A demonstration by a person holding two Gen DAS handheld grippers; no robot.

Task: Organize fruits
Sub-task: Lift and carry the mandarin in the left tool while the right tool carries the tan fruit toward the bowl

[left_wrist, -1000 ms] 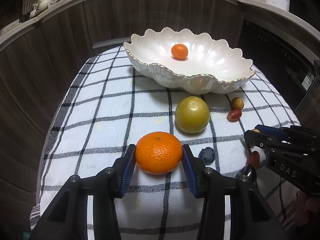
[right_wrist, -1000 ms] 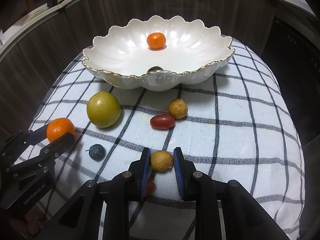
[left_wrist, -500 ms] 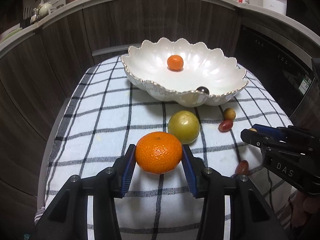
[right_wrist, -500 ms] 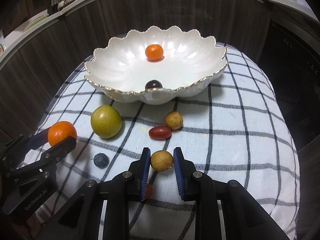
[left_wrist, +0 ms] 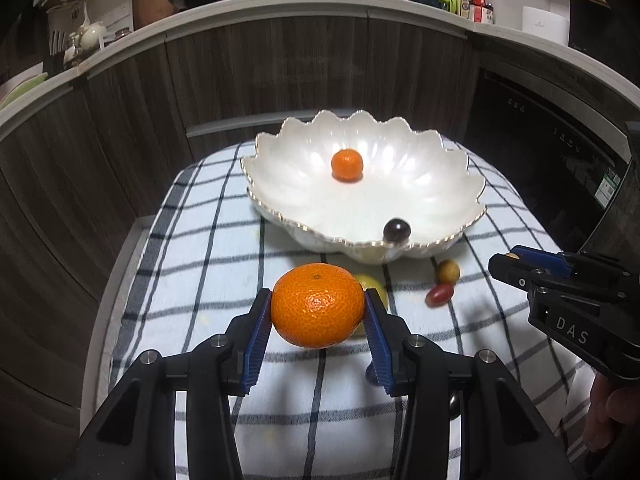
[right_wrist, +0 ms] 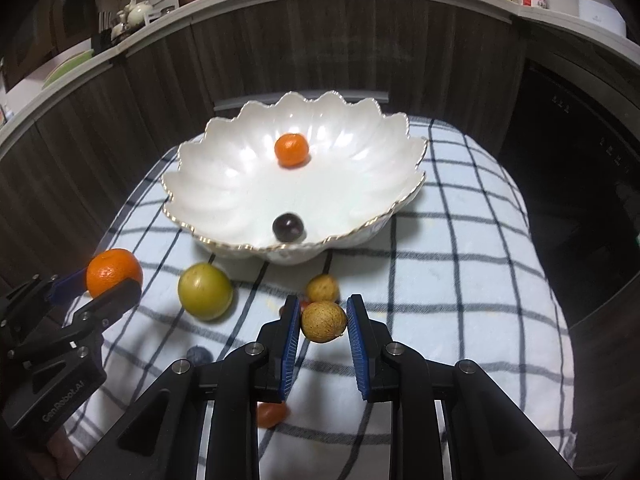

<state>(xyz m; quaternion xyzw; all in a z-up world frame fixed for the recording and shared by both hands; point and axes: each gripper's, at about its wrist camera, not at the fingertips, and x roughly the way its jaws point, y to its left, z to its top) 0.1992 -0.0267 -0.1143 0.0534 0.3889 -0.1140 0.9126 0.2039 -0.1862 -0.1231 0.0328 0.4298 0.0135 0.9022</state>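
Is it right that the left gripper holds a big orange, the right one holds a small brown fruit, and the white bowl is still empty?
Not quite. The left gripper does hold the big orange, and the right gripper holds the small brown fruit. But the white bowl is not empty: the right wrist view shows a small orange and a dark round fruit lying in it.
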